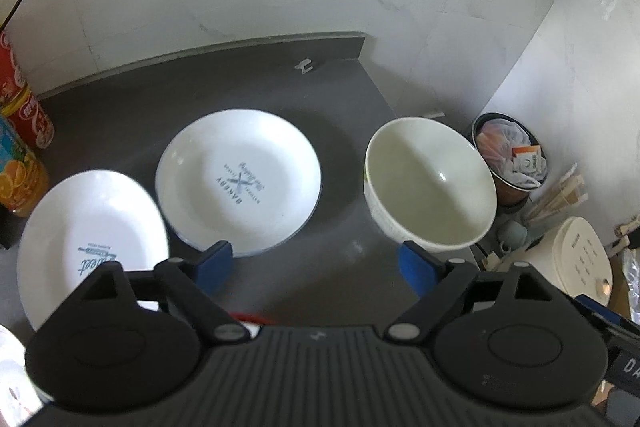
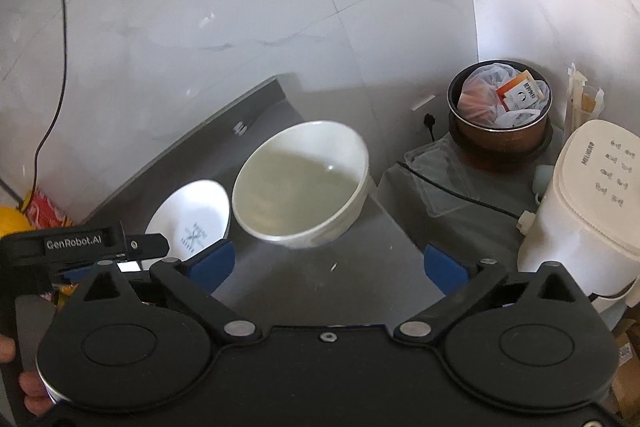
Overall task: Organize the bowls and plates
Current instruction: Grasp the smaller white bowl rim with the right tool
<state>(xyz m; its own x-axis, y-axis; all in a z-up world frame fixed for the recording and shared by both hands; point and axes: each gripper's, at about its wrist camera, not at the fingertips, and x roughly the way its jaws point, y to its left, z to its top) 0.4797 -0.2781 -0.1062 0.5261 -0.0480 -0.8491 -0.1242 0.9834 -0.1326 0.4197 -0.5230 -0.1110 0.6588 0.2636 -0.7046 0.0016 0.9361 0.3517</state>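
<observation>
Grey stone table (image 1: 328, 279) carries everything, and by our judgement the sorting is barely begun: nothing is stacked. Its right edge drops away just past the bowl, toward a bin on the floor, so we have little room there; the back half lies bare. Two plates sit apart-ish, the middle plate (image 1: 240, 179) and the near left plate (image 1: 80, 239) with rims overlapping. The cream bowl (image 1: 430, 183) stands alone. Both our left gripper (image 1: 316, 267) and right gripper (image 2: 328, 261) have jaws spread wide, holding nothing.
</observation>
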